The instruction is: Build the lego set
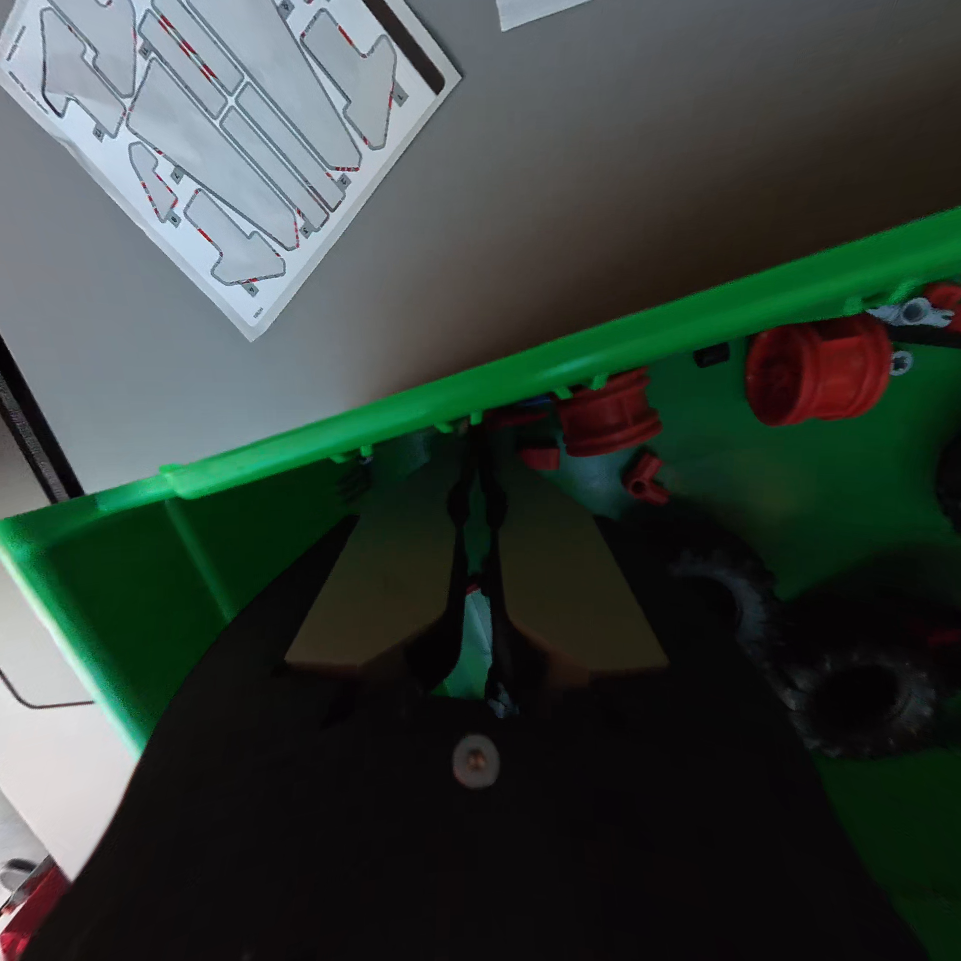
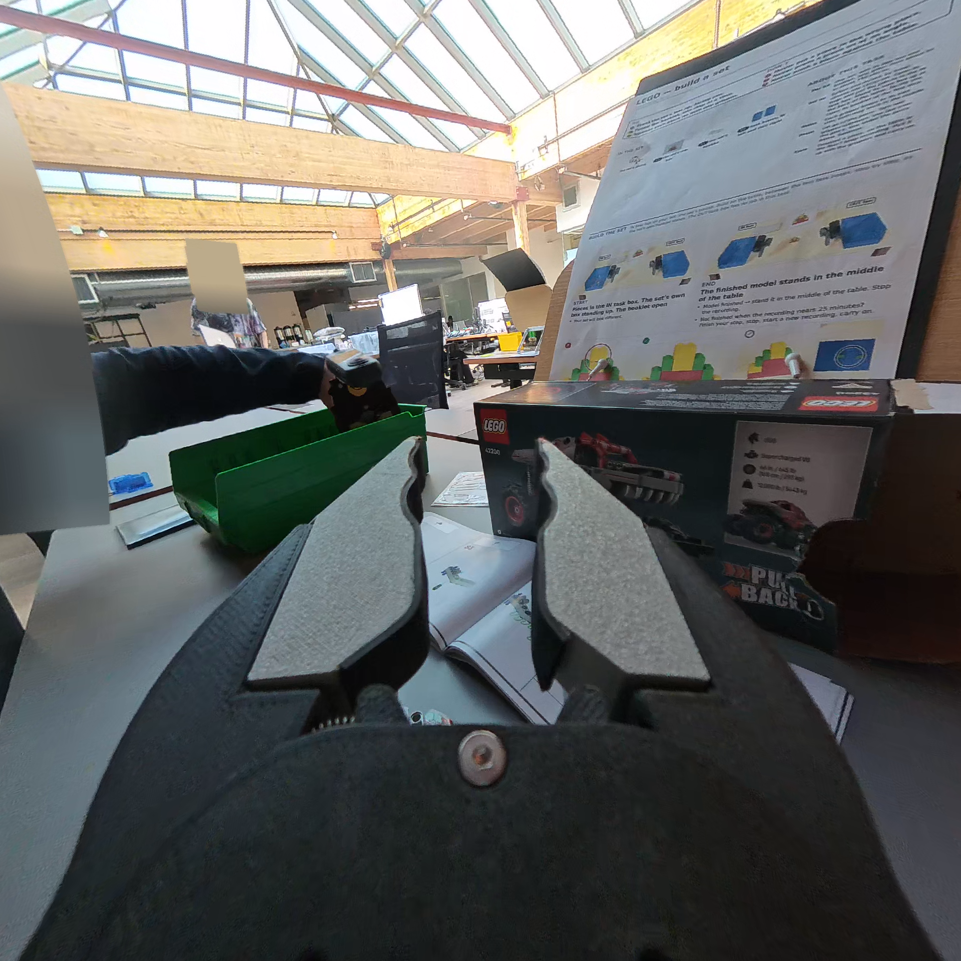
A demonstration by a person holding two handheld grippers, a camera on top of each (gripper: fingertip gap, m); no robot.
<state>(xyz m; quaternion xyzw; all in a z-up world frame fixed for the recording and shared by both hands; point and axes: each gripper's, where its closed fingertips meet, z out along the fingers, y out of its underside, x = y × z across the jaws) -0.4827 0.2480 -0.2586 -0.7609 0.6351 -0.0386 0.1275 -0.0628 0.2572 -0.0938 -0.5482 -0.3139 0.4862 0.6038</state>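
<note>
- Two red wheel hubs (image 1: pixel 816 369) lie at 1 o'clock in the green bin (image 1: pixel 468 400): light, rigid, slick; grip across the rims.
- Left gripper (image 1: pixel 476 525): nearly closed; contents unclear.
- Right gripper (image 2: pixel 478 468): spread, empty, above booklet (image 2: pixel 483 598).

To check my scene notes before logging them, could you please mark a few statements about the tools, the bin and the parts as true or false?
1. The left tool reaches into the green bin. True.
2. The right tool is shut on a brick. False: it is open and empty.
3. The sticker sheet lies on the table outside the bin. True.
4. The red wheel hubs lie on that sheet. False: they lie inside the bin.
</note>
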